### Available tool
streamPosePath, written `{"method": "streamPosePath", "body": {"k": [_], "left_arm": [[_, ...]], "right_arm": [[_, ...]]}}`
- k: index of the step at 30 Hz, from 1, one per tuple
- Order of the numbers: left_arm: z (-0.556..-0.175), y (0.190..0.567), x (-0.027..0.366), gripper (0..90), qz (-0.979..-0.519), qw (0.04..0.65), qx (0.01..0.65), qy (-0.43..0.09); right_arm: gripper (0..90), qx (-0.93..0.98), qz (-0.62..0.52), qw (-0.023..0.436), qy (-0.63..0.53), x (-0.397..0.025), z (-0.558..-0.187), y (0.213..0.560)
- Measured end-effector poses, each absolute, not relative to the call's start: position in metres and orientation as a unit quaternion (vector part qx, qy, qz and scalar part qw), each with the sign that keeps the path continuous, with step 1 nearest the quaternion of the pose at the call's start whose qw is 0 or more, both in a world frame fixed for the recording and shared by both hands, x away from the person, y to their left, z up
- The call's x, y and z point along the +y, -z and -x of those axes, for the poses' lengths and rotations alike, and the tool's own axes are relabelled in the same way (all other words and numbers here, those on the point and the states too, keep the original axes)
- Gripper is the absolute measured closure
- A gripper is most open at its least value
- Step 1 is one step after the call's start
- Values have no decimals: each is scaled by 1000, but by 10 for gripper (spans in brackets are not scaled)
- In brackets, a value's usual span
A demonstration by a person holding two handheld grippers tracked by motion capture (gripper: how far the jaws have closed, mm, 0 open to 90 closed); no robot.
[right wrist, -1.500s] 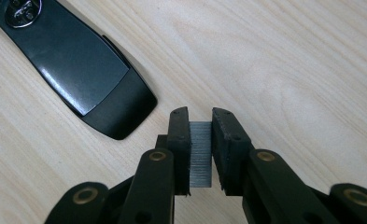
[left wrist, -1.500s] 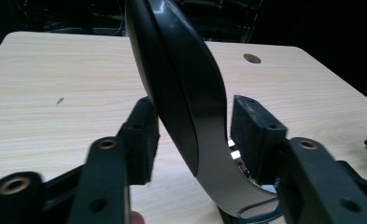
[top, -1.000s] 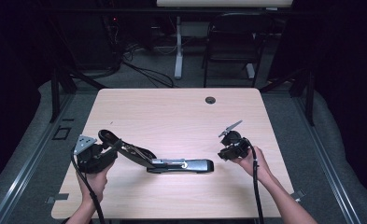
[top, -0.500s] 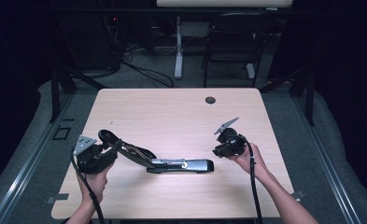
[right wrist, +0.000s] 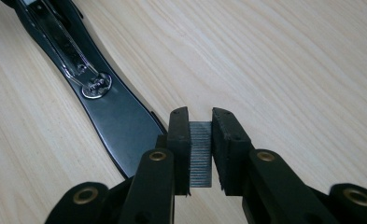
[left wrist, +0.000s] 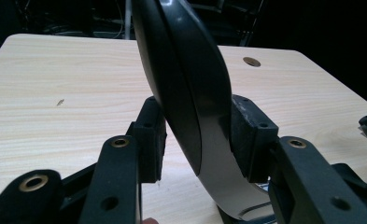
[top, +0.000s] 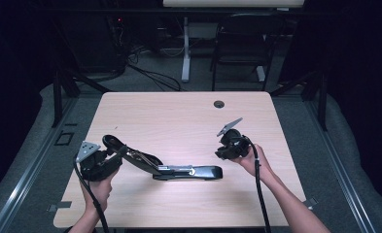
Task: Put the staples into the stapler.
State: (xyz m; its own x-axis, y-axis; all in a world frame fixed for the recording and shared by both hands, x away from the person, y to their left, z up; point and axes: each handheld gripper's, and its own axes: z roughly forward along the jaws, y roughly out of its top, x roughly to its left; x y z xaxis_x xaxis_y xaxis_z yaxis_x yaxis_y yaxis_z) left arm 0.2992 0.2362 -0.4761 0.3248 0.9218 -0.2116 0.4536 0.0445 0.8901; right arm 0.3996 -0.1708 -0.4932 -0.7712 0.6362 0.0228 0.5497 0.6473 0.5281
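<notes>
In the right gripper view, a grey strip of staples (right wrist: 200,154) is seen clamped between the jaws of the right gripper (right wrist: 201,151), held just above the near end of the stapler's base (right wrist: 111,112), which lies flat on the wooden table (right wrist: 288,60). In the left gripper view, the raised black lid of the stapler (left wrist: 186,88) is pinched between the jaws of the left gripper (left wrist: 197,140). From the high view, the opened stapler (top: 179,171) is found near the front middle of the table (top: 179,111), with the left gripper (top: 112,156) at its raised end and the right gripper (top: 221,153) just beyond its far tip. A round cable hole (top: 219,104) is set near the table's far edge.
</notes>
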Motion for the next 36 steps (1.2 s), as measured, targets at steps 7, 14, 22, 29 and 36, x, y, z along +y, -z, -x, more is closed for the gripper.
{"method": "streamPosePath", "body": {"k": [7, 14, 22, 29, 36], "left_arm": [[-299, 476, 237, 591, -650, 491, 530, -237], [-299, 476, 236, 591, -648, 493, 529, -238], [-299, 476, 237, 591, -650, 492, 529, -237], [-299, 476, 237, 591, -649, 492, 530, -236], [-299, 476, 237, 591, -649, 493, 530, -236]], "right_arm": [[785, 907, -315, 85, -267, -162, -404, 490], [785, 908, -302, 82, -278, -151, -407, 488], [785, 912, -281, 78, -290, -135, -411, 484], [785, 913, -260, 73, -305, -117, -413, 481], [785, 917, -240, 60, -312, -108, -413, 483]]}}
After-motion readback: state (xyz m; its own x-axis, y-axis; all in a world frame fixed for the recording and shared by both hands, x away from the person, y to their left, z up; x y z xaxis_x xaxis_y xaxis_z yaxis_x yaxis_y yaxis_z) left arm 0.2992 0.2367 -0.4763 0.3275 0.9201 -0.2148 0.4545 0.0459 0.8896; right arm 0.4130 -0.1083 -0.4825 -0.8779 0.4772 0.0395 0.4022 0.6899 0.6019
